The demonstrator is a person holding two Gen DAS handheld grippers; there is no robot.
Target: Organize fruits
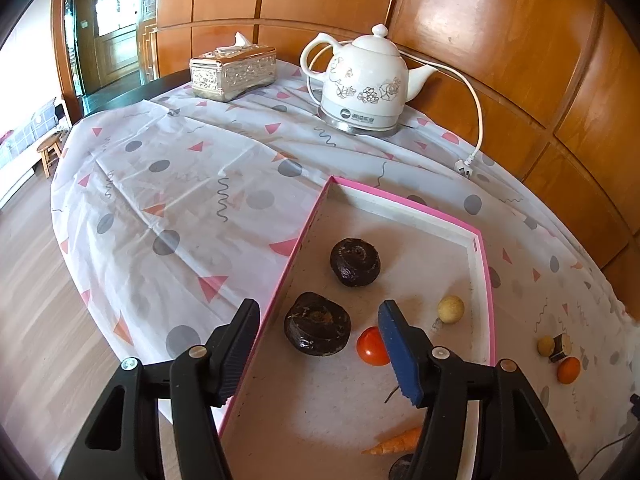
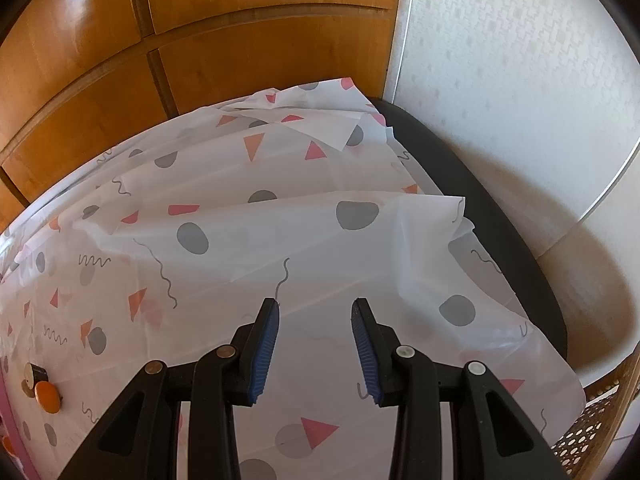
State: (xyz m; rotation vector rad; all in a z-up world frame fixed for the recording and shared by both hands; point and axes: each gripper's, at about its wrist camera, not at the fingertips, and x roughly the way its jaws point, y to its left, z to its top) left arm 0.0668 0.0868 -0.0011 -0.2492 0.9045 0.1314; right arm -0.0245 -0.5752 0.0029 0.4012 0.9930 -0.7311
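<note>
A pink-edged box [image 1: 480, 264] lies on the table. Inside it are two dark round fruits [image 1: 355, 262] [image 1: 317, 323], a red-orange fruit [image 1: 371, 346], a small pale yellow fruit [image 1: 451, 309] and a carrot [image 1: 396, 443]. My left gripper [image 1: 320, 316] is open and empty, hovering over the box's left wall and the nearer dark fruit. Outside the box, on the cloth, lie a small yellow fruit [image 1: 545, 345], a dark cut piece [image 1: 561, 346] and an orange fruit [image 1: 568, 370]; the orange fruit also shows in the right wrist view [image 2: 47, 397]. My right gripper [image 2: 316, 312] is open and empty over bare cloth.
A white floral kettle [image 1: 366, 84] with a loose cord and plug [image 1: 464, 166] and a silver tissue box [image 1: 233, 70] stand at the table's far side. Wood panelling runs behind. The patterned tablecloth [image 2: 280, 232] is wrinkled near the table's right edge, beside a white wall.
</note>
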